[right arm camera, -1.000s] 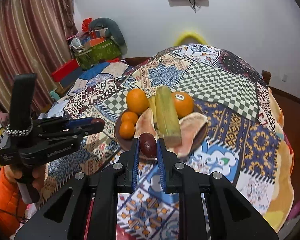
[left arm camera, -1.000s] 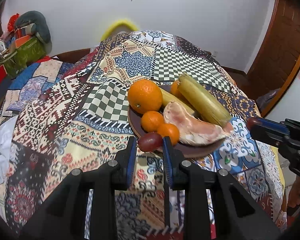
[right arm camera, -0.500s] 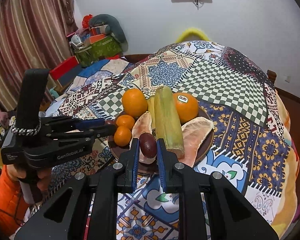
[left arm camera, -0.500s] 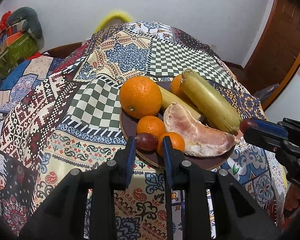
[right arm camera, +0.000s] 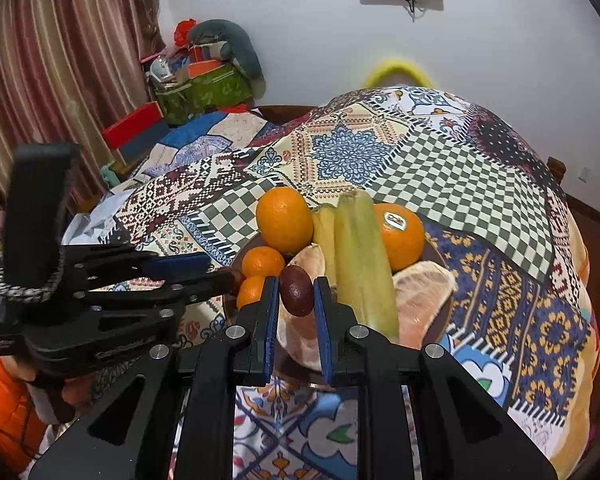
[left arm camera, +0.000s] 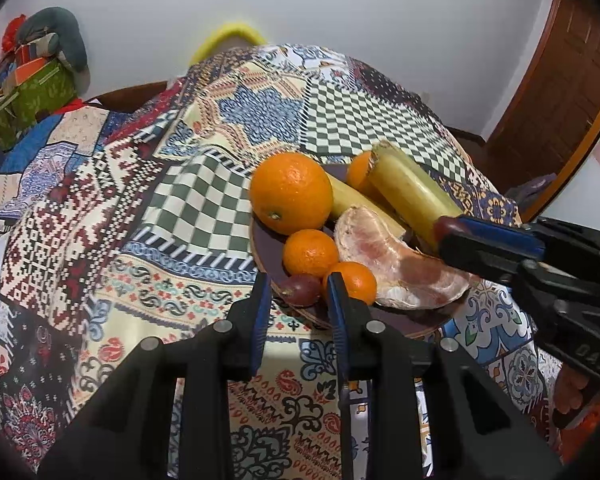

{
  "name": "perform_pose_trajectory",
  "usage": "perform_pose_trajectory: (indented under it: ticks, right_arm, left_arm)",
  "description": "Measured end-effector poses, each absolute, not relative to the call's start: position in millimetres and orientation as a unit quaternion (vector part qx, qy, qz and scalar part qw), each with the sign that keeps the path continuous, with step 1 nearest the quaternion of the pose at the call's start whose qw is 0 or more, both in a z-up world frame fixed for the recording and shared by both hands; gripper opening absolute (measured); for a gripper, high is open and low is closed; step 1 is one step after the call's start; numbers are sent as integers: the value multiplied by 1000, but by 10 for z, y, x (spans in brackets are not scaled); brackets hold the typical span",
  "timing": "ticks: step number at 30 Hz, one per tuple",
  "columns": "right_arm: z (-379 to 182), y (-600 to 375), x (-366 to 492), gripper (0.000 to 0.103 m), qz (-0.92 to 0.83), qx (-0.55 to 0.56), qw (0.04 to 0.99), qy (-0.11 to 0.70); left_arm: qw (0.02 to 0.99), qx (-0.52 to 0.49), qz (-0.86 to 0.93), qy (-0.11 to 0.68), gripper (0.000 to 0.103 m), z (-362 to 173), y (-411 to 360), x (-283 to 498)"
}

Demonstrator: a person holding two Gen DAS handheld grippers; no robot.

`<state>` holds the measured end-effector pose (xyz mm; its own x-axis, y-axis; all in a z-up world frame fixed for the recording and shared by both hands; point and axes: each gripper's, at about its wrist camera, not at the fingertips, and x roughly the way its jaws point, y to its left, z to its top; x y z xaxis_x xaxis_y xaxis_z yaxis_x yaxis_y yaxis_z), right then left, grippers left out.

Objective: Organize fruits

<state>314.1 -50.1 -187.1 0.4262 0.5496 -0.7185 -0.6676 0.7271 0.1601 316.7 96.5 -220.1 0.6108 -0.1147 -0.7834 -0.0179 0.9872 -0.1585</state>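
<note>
A dark round plate [left arm camera: 396, 322] on the patterned cloth holds a big orange [left arm camera: 291, 193], two small oranges [left arm camera: 310, 252], sugarcane pieces [left arm camera: 410, 196] and pomelo segments [left arm camera: 396, 268]. A dark red passion fruit [left arm camera: 300, 290] lies on the plate's near rim between the fingers of my left gripper [left arm camera: 296, 294], whose jaws stand apart from it. My right gripper [right arm camera: 296, 294] is shut on a second dark red passion fruit [right arm camera: 296, 290], held above the plate's near side over a pomelo segment [right arm camera: 300, 332]. The right gripper also shows in the left wrist view [left arm camera: 452, 228].
The patterned quilt [left arm camera: 180, 216] covers the table. A second big orange with a sticker [right arm camera: 400, 236] sits at the plate's far right. Boxes and bags [right arm camera: 204, 84] stand against the wall at far left. A wooden door [left arm camera: 560, 80] is at right.
Both grippers moved forward over the plate. The left gripper's jaws widened, and its passion fruit now rests on the plate's rim. The right gripper still holds its fruit.
</note>
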Motion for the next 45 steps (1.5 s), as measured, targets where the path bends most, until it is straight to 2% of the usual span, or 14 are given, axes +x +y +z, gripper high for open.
perform_pose_trajectory:
  ticks: [13, 17, 22, 34, 45]
  right_arm:
    - [-2049, -181, 3198, 16, 355, -127, 836, 399]
    - [-2079, -162, 3214, 30, 347, -131, 837, 403]
    - [-1986, -230, 3183, 30, 346, -127, 841, 396]
    - [-1046, -824, 2730, 30, 336, -61, 887, 311]
    - [-221, -1291, 1934, 30, 326, -16, 921, 211]
  left_arm:
    - [906, -88, 9, 415, 29, -2074, 1238, 3001]
    - [907, -93, 7, 410, 28, -2047, 1248, 2980]
    - [913, -90, 4, 398, 28, -1929, 1197, 2932]
    - [942, -75, 2, 327, 28, -1215, 946, 2493]
    - [973, -50, -3, 224, 28, -339, 654, 1677]
